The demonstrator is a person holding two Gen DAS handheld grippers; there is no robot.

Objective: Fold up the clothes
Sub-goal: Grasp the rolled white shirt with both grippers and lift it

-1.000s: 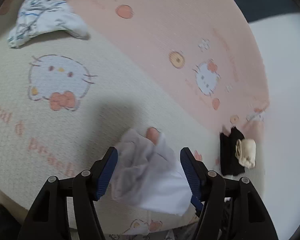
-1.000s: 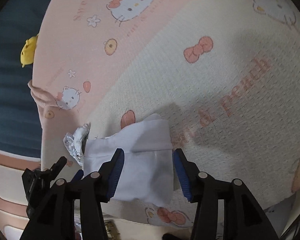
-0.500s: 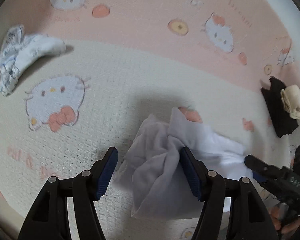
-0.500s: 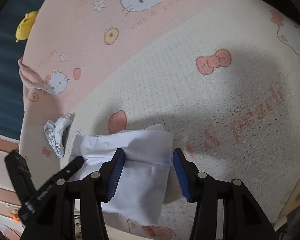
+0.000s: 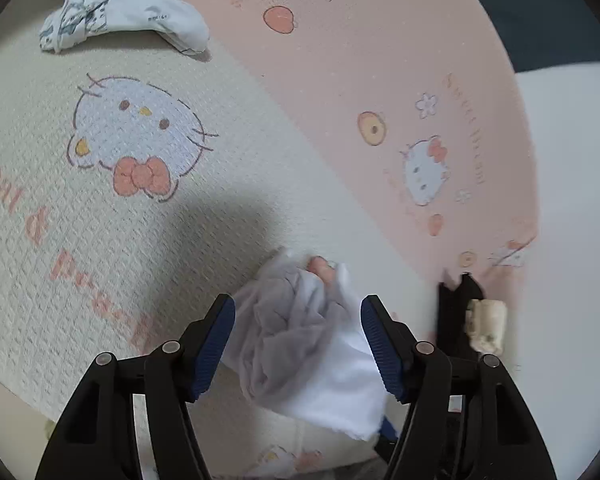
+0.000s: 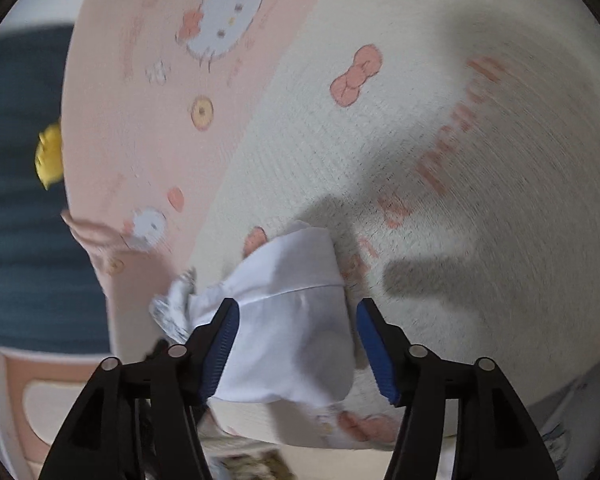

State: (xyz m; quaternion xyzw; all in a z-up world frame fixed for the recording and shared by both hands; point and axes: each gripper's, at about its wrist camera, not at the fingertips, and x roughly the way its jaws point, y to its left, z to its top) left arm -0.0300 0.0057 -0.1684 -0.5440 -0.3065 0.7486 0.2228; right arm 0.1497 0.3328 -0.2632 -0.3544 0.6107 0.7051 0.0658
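A small white garment (image 5: 308, 344) lies crumpled near the front edge of the cartoon-cat bed cover (image 5: 148, 208). My left gripper (image 5: 298, 346) stands open just over it, blue pads on either side and not pinching. In the right wrist view the same white garment (image 6: 292, 312) shows a flat folded band across its top. My right gripper (image 6: 296, 346) is open around its near part. Whether either gripper's pads touch the cloth is not clear.
A blue-patterned white garment (image 5: 120, 4) lies bunched at the far left. A black item (image 5: 454, 312) with a cream roll (image 5: 486, 326) on it sits at the cover's right edge. A small patterned cloth (image 6: 172, 308) lies left of the white garment. A yellow toy (image 6: 50, 158) rests on dark blue.
The left gripper has swung back over the white garment, roughly as it was a second ago. The right gripper has shifted and tilted a little. Both stay open; the garment stays put.
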